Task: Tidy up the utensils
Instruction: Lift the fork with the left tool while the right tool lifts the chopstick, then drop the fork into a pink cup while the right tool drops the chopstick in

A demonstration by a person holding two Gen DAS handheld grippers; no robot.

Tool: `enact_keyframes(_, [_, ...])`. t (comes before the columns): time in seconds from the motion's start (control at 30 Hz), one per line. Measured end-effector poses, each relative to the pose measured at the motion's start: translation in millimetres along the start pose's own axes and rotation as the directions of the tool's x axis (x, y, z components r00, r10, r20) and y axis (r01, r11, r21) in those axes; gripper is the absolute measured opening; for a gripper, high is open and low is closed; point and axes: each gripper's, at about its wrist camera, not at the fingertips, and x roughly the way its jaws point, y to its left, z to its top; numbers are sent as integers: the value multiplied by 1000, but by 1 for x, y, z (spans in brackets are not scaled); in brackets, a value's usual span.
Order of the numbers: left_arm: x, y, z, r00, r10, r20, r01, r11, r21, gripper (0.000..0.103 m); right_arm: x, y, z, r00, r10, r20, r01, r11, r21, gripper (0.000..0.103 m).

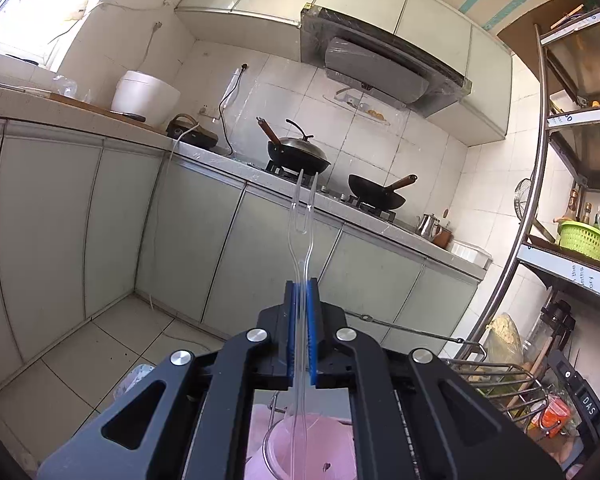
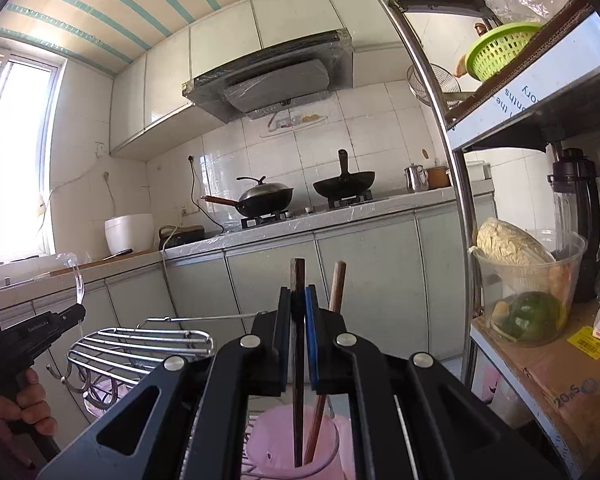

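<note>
Home kitchen: woks (image 1: 298,156) on stove, range hood (image 2: 276,80).

A dark chopstick (image 2: 298,360) is clamped upright by the right gripper (image 2: 299,300), its lower end inside a pink cup (image 2: 260,444) beside a second chopstick (image 2: 336,288).

Two tools (image 1: 301,284) (image 2: 299,292), one clear plastic fork (image 1: 302,216), two wooden chopsticks (image 2: 298,280), one pink holder (image 2: 292,440), two black woks (image 2: 266,198), one white rice cooker (image 1: 146,96), one green basket (image 2: 500,50), one steel kettle (image 2: 416,178).
</note>
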Motion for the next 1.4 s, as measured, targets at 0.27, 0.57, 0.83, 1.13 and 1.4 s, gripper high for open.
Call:
enact_keyframes(0.27, [-12, 3, -16, 997, -21, -73, 21, 1000, -7, 4, -6, -11, -15, 996, -4, -88, 10, 998, 66, 7])
enact_keyframes(0.57, [-13, 11, -32, 985, -20, -169, 13, 999, -43, 4, -12, -16, -29, 988, -6, -155, 23, 994, 107, 7])
enact_keyframes(0.83, [-9, 16, -39, 973, -14, -232, 0, 998, -59, 4, -10, -17, -33, 980, -6, -200, 31, 992, 120, 7])
enact_keyframes(1.13, [-9, 22, -39, 965, 8, -263, -28, 997, -71, 22, -10, -20, -36, 971, 3, -238, 32, 989, 142, 9])
enact_keyframes(1.4, [-13, 24, -43, 955, 4, -296, -31, 996, -89, 38, -11, -21, -39, 961, 6, -276, 33, 990, 137, 13])
